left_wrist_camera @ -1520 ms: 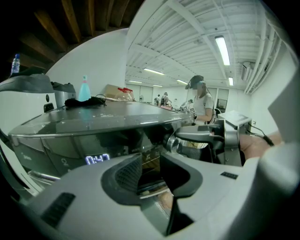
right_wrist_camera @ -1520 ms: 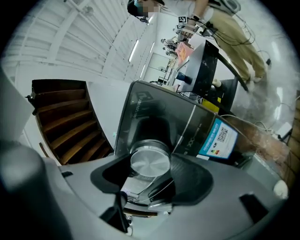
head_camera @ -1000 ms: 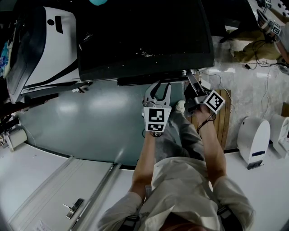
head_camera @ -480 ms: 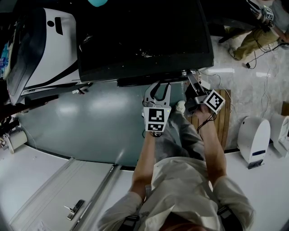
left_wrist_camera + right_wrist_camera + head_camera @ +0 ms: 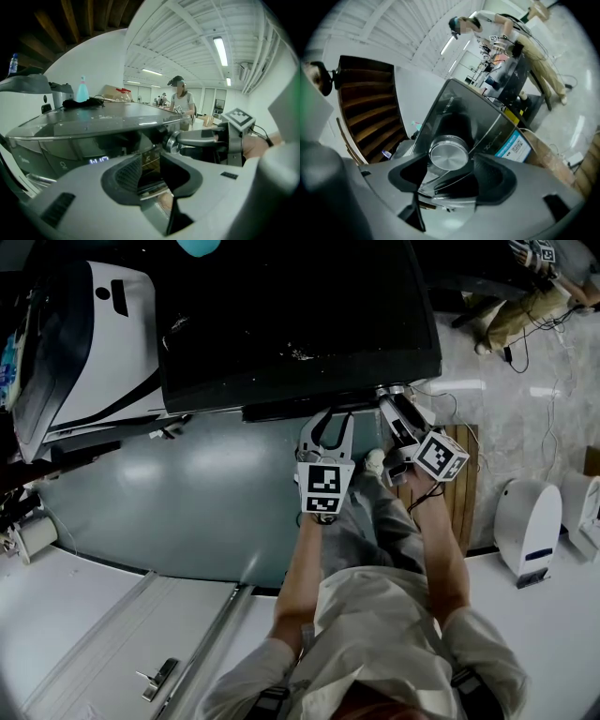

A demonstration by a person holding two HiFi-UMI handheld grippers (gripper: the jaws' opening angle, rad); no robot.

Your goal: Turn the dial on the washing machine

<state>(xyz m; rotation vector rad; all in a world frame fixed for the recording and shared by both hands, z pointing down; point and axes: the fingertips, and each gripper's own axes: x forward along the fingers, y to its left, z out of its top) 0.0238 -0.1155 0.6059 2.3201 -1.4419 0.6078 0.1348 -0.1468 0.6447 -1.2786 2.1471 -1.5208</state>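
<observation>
The dark washing machine (image 5: 300,324) fills the top of the head view. Its silver dial (image 5: 392,388) sits at the front right corner. My right gripper (image 5: 394,399) points at it. In the right gripper view the dial (image 5: 449,155) lies between the jaws of my right gripper (image 5: 451,171). Those jaws have just been opening, and their pads stand clear of the dial's rim. My left gripper (image 5: 336,418) hovers open just left of it, in front of the control panel, with nothing between its jaws. From the left gripper (image 5: 150,176) I see the dial (image 5: 172,140) side-on.
A white appliance (image 5: 94,334) stands left of the machine, and white units (image 5: 525,531) sit on the floor at right beside a wooden pallet (image 5: 464,484). A teal bottle (image 5: 82,91) stands on the machine's lid. A person (image 5: 180,101) stands in the background.
My right gripper has rolled, turning its marker cube, and its jaws have spread away from the dial. The left gripper has stayed still. A person at the top right has shifted.
</observation>
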